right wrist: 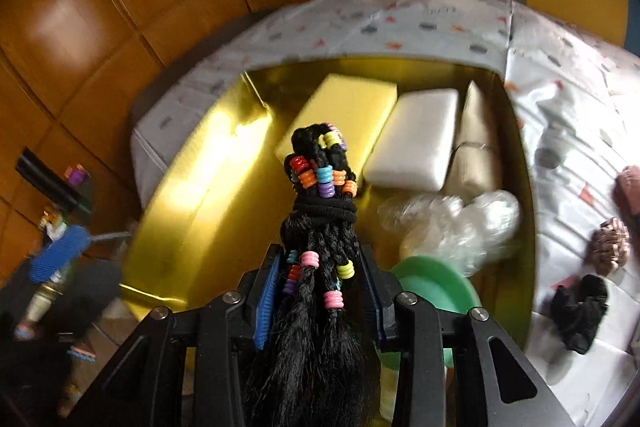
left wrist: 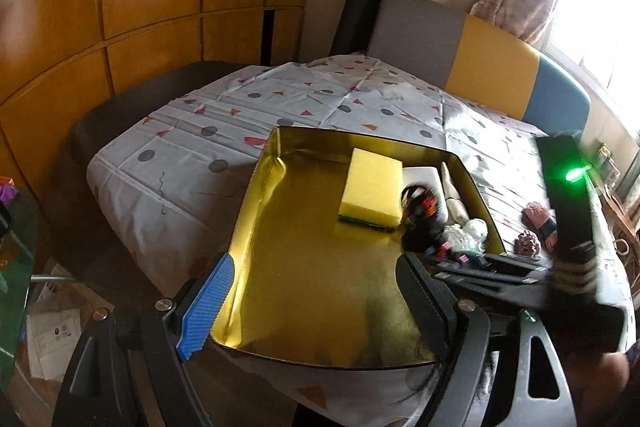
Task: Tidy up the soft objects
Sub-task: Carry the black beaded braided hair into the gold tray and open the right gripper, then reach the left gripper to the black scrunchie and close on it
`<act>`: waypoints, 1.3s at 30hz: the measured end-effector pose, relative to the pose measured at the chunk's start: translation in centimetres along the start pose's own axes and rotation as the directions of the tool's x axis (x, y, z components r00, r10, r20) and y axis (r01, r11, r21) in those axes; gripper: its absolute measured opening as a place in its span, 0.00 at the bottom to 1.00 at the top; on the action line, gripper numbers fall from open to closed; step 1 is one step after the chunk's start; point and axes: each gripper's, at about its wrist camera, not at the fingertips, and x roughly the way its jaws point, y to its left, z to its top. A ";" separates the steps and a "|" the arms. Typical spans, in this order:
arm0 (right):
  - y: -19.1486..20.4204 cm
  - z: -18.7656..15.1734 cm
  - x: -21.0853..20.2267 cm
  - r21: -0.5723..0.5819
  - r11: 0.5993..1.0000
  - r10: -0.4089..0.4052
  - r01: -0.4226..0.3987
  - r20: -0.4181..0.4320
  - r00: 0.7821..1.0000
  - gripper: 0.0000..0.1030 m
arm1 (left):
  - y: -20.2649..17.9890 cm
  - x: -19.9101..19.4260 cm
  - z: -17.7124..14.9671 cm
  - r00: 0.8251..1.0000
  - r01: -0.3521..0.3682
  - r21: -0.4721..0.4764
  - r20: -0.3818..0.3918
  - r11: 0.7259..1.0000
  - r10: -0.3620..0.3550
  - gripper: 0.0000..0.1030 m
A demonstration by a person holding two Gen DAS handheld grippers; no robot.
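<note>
Over the gold tray: a bundle of black braids with coloured beads (right wrist: 320, 187) is carried by the right gripper (right wrist: 320, 291), its fingers clamped on the braids.
Tray (left wrist: 256, 187): set on a patterned cloth (left wrist: 180, 155) over what seems to be a counter.
Already placed: yellow sponge (left wrist: 372, 187), white foam block (right wrist: 416, 139), a tan wrapped piece (right wrist: 476, 147), crumpled clear plastic (right wrist: 452, 223), a green disc (right wrist: 436, 287), all toward the tray's right side.
Left gripper (left wrist: 312, 303): fingers apart, nothing held, at the near rim.
Still outside: two brownish pieces (right wrist: 608, 247) and a black cloth item (right wrist: 580, 307), right of the tray.
Progress: judged past halfway; braid not yet released.
</note>
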 end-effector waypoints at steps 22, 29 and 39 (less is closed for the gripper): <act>-1.4 -0.8 -3.4 0.030 0.999 -0.035 0.032 0.120 0.992 0.65 | -0.8 -0.9 0.1 1.000 -0.006 0.037 0.012 0.999 0.005 0.82; -2.8 -1.0 -6.2 0.057 0.997 -0.061 0.051 0.202 0.977 0.67 | -1.7 -1.1 0.0 1.000 0.000 0.061 0.007 0.998 0.000 0.82; -5.8 -1.7 -9.5 0.111 0.990 -0.113 0.085 0.267 0.957 0.74 | -3.2 -1.3 -0.2 1.000 0.009 0.101 0.003 0.995 -0.009 0.82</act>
